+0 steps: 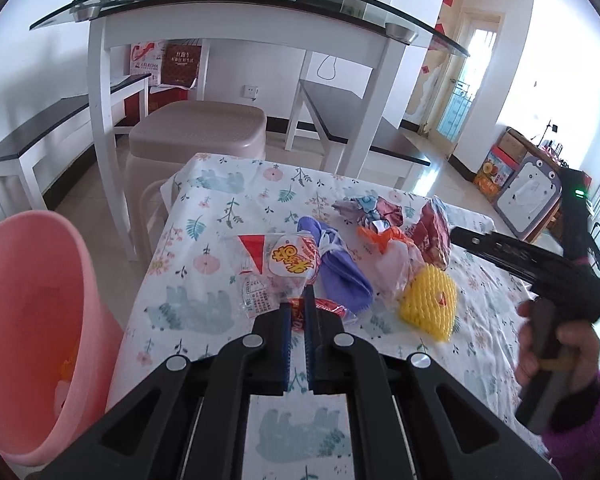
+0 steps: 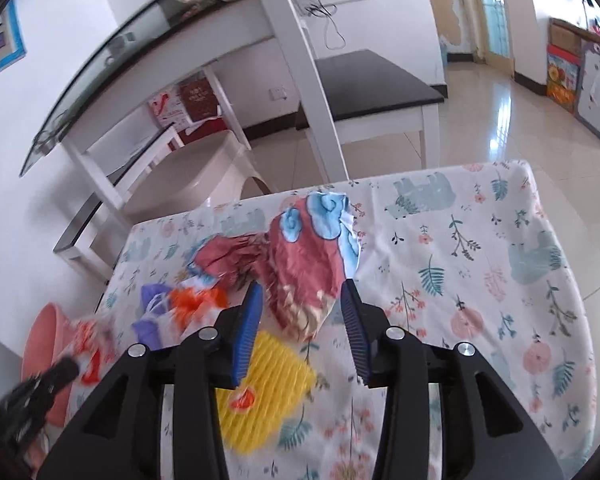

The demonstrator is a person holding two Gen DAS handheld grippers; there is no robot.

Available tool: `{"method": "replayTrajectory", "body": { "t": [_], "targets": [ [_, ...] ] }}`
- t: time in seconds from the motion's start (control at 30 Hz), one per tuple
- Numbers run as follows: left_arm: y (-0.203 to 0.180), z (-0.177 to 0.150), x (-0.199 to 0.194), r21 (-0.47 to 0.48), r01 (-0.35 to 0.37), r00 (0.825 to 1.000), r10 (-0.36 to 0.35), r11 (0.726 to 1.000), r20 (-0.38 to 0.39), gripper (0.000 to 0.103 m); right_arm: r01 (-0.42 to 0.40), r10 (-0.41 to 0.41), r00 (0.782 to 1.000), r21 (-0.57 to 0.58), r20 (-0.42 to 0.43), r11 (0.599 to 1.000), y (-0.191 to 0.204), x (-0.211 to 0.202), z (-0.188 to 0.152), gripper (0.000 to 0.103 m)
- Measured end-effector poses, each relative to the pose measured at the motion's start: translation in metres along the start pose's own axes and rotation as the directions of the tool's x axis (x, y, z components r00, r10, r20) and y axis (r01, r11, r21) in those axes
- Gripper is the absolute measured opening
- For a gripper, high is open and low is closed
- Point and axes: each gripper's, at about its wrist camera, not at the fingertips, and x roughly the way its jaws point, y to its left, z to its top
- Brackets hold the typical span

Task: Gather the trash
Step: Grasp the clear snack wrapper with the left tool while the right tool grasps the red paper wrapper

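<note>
A heap of trash lies on the cloth-covered table (image 1: 204,248). My left gripper (image 1: 298,308) is shut on the near edge of a clear snack wrapper (image 1: 276,268) with red and yellow print. A purple bag (image 1: 340,276), an orange wrapper (image 1: 380,236) and a yellow foam net (image 1: 428,300) lie beside it. My right gripper (image 2: 302,300) is open, its fingers either side of a crumpled red and blue paper wrapper (image 2: 308,264) without pressing it. The yellow net (image 2: 268,384) lies under that gripper. A pink bin (image 1: 32,320) stands left of the table.
Beyond the table are a beige plastic stool (image 1: 200,128), a glass-topped white table (image 1: 240,4) and dark-topped benches (image 1: 32,140). A hand (image 1: 556,344) in a purple sleeve holds the right gripper at the right side. Tiled floor (image 2: 500,120) opens to the right.
</note>
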Motion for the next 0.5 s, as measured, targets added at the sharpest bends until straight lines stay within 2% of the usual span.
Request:
{"method": "replayTrajectory", "body": {
  "t": [0.13, 0.33, 0.5],
  "targets": [
    [0.006, -0.003, -0.001, -0.017, -0.003, 1.000, 0.003, 1.000, -0.009, 0.004, 0.035, -0.035, 0.998, 0.012, -0.044, 0.999, -0.003, 0.020, -0.001, 0.042],
    [0.006, -0.006, -0.001, -0.018, 0.000, 1.000, -0.001, 1.000, -0.015, 0.004, 0.037, -0.037, 0.999, -0.007, -0.014, 0.999, -0.006, 0.021, -0.005, 0.044],
    [0.002, -0.006, -0.002, -0.014, 0.000, 1.000, -0.001, 1.000, -0.016, 0.004, 0.046, -0.046, 0.999, -0.034, -0.008, 0.998, -0.006, 0.016, -0.009, 0.027]
  ]
}}
